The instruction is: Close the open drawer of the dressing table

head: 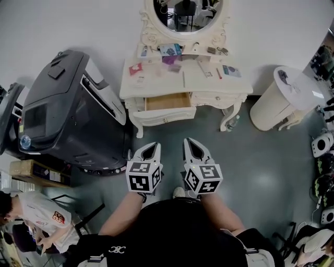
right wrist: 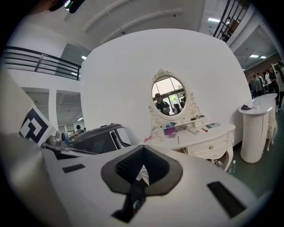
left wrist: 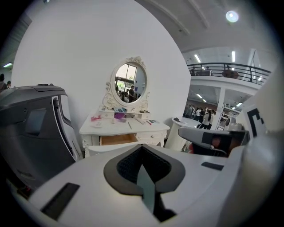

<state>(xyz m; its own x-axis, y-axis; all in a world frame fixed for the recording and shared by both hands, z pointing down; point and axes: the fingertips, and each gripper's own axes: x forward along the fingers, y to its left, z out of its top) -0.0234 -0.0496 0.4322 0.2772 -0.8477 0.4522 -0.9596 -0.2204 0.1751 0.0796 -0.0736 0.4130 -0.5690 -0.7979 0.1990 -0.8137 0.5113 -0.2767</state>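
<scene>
The white dressing table (head: pixel 209 83) stands against the far wall under an oval mirror (head: pixel 188 15). Its left drawer (head: pixel 167 106) is pulled out, showing a bare wooden inside; in the left gripper view the drawer (left wrist: pixel 117 139) shows just above the jaws. My left gripper (head: pixel 151 149) and right gripper (head: pixel 193 147) hover side by side over the floor, well short of the drawer front. Both are shut and hold nothing. The left gripper (left wrist: pixel 142 153) and right gripper (right wrist: pixel 142 155) point toward the table.
A big dark grey machine (head: pixel 68 109) stands close to the table's left. A white round pedestal (head: pixel 284 99) is at the right, with a bottle (head: pixel 231 123) on the floor by the table leg. Several small items lie on the tabletop. A person (head: pixel 31 214) crouches at the lower left.
</scene>
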